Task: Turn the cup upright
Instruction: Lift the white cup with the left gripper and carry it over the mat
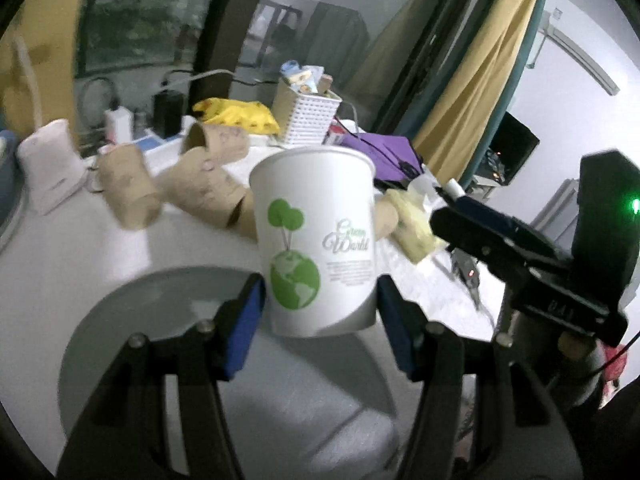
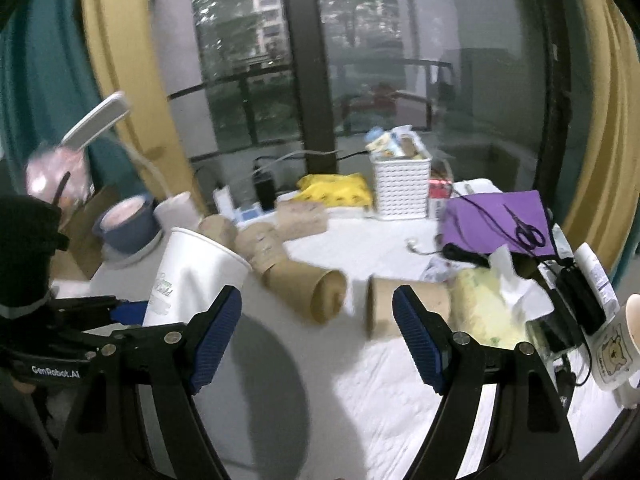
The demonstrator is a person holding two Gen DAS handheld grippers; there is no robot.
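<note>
Left gripper [image 1: 320,308] clamps upright "Green World" paper cup [image 1: 316,240], frame centre; right gripper [image 2: 316,320], marked "GenRobot.AI", spread, holding nothing.

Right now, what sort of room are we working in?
Probably a lived-in home room, at a cluttered table by a big window with yellow curtains. A desk lamp, white basket and scissors suggest a household desk.
</note>
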